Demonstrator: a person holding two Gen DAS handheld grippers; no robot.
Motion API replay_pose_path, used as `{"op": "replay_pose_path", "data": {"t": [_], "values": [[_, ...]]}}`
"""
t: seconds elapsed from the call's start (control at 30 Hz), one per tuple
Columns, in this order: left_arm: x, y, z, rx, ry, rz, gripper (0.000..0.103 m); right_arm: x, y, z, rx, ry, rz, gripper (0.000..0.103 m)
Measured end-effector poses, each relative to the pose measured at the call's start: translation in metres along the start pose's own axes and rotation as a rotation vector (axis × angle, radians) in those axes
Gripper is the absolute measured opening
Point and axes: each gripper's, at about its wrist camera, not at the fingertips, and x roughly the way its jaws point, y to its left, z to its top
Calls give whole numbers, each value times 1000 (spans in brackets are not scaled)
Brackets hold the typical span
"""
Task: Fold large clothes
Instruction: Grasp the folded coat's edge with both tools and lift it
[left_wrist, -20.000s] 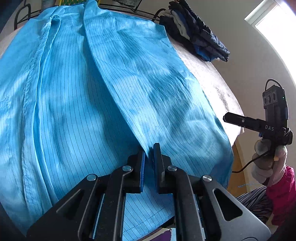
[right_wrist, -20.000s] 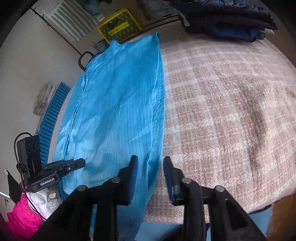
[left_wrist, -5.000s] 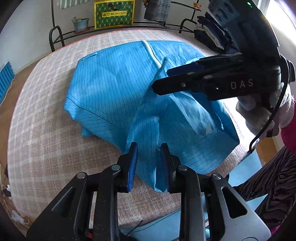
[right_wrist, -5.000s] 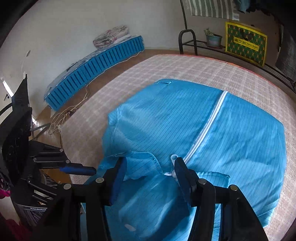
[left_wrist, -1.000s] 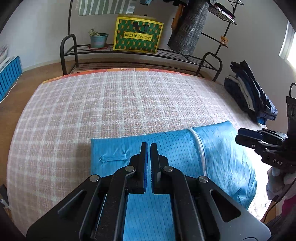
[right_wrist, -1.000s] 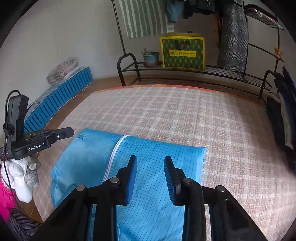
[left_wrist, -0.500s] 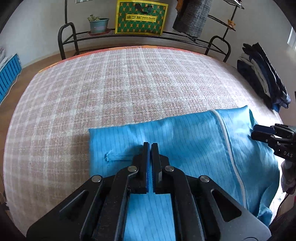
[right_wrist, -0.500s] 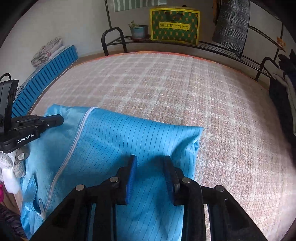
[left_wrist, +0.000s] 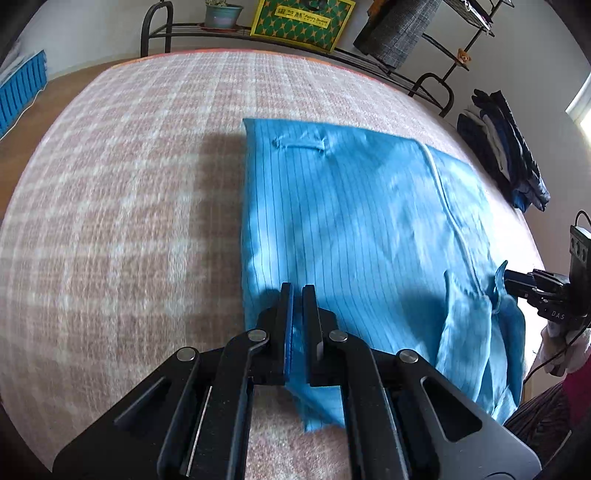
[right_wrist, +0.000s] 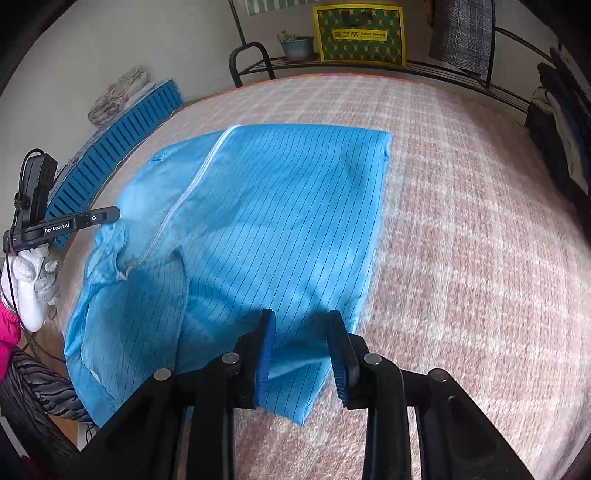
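Note:
A bright blue pinstriped garment (left_wrist: 354, 229) with a white zipper lies folded into a rough rectangle on the checked bed cover; it also shows in the right wrist view (right_wrist: 280, 221). Its near edge with the collar hangs off the bed's front edge. My left gripper (left_wrist: 297, 291) is shut on the garment's near left corner. My right gripper (right_wrist: 301, 321) is open, its jaws astride the near right corner of the cloth, not pinching it. Each gripper shows in the other's view, at the sides.
The pink and white checked bed cover (left_wrist: 110, 206) stretches far and to the sides. A black metal rack (right_wrist: 255, 59) with a plant pot and a yellow-green box (right_wrist: 360, 33) stands behind. Dark folded clothes (left_wrist: 506, 147) lie at the right. A blue slatted panel (right_wrist: 114, 147) leans on the left.
Both grippers have pulled back toward the bed's front edge, dragging the folded garment nearer. The right gripper has opened wider over its corner. The left stays shut on the cloth.

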Motion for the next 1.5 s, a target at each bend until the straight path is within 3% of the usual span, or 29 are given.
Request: {"op": "replay_pose_path", "data": {"t": [0.13, 0.23, 0.27, 0.3, 0.33, 0.37, 0.4, 0.53, 0.73, 0.8, 0.93, 1.17, 1.37, 1.5], "values": [[-13, 3, -13, 2, -11, -5, 2, -15, -3, -14, 19, -2, 13, 30], [-31, 16, -14, -81, -37, -52, 2, -36, -15, -23, 72, -62, 35, 36], [-38, 22, -12, -118, -51, -88, 9, -43, -18, -25, 76, -106, 39, 47], [-43, 27, -10, -152, -67, -117, 29, -51, -22, -28, 77, -157, 28, 62], [-48, 34, -8, -193, -83, -137, 43, -57, -25, -29, 83, -204, 8, 70], [-50, 42, -4, -245, -95, -163, 64, -61, -30, -29, 96, -238, -4, 79], [-51, 51, -2, -298, -102, -206, 67, -62, -36, -28, 115, -249, -4, 80], [-31, 77, 9, -473, -39, -374, 67, -52, -62, -14, 196, -215, 84, 79], [4, 92, 10, -585, 33, -461, 66, -18, -82, 4, 301, -117, 232, 71], [12, 94, 11, -602, 48, -475, 59, -11, -85, 6, 337, -100, 276, 68], [20, 96, 20, -602, 55, -491, 55, 7, -88, 11, 388, -56, 376, 63], [34, 84, 33, -566, 74, -524, 49, 29, -93, 13, 480, -69, 530, 55], [42, 69, 44, -532, 85, -504, 44, 44, -78, 33, 462, -68, 543, 52], [42, 54, 49, -480, 79, -413, 26, 51, -69, 40, 451, -55, 521, 41]]}}
